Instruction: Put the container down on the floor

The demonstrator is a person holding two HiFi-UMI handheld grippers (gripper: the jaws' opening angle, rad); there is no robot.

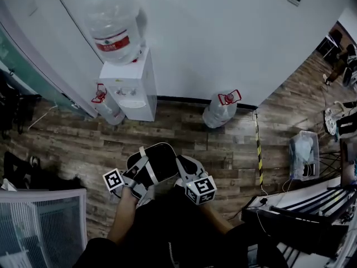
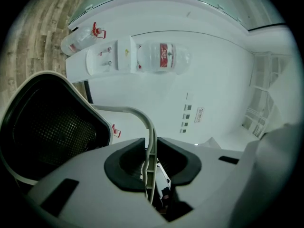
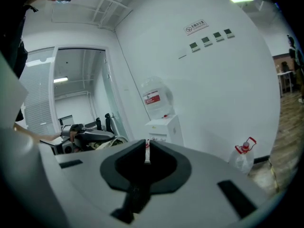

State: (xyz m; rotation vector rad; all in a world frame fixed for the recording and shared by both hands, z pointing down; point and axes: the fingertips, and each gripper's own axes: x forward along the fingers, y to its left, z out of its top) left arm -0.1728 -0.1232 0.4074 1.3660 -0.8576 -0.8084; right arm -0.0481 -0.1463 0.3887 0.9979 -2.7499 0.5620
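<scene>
The container (image 1: 159, 162) is a black mesh basket with a white rim, held in the air in front of the person's body, above the wooden floor (image 1: 72, 144). My left gripper (image 1: 144, 165) grips its left side. In the left gripper view the basket (image 2: 47, 127) fills the left, and its thin white handle (image 2: 140, 114) curves down into my left gripper (image 2: 151, 172), which is shut on it. My right gripper (image 1: 185, 167) sits at the basket's right edge. In the right gripper view the right gripper (image 3: 146, 155) is shut with nothing held, and no basket shows.
A white water dispenser (image 1: 129, 85) with a bottle (image 1: 114, 27) on top stands against the wall. Two empty bottles (image 1: 109, 110) (image 1: 220, 110) lie on the floor beside it. A clear bin (image 1: 304, 152), cables and a desk (image 1: 301, 208) are at right, a glass panel (image 1: 39, 222) at lower left.
</scene>
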